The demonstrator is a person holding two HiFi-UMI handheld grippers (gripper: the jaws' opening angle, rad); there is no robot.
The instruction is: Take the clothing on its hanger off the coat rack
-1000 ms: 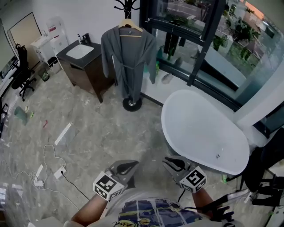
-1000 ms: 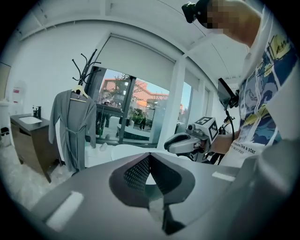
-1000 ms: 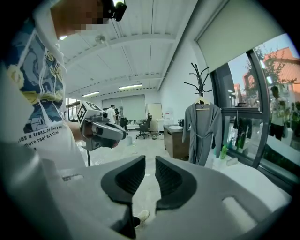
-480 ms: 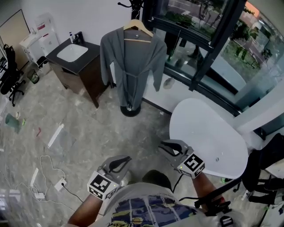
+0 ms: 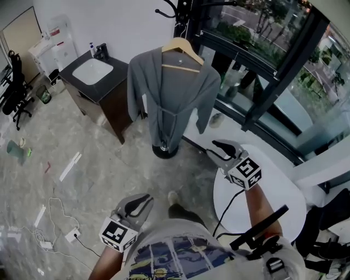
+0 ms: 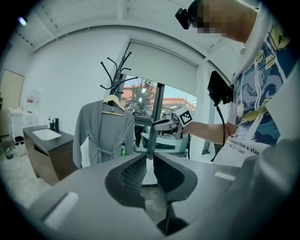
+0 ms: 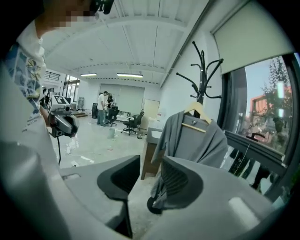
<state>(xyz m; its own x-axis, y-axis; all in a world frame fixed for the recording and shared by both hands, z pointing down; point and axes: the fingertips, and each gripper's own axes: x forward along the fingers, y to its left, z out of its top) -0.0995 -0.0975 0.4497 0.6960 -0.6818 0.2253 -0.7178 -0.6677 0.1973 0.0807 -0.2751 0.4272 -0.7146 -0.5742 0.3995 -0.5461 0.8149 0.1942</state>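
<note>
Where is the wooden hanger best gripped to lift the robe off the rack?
Probably grip the hanger at its bare neck below the hook, coming from the front: the robe covers both shoulder ends, and the coat rack pole stands behind it.

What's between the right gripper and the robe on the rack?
Nothing; the stretch is bare. In the right gripper view the robe hangs clear beyond the right gripper, whose jaws are opening with nothing between them.
</note>
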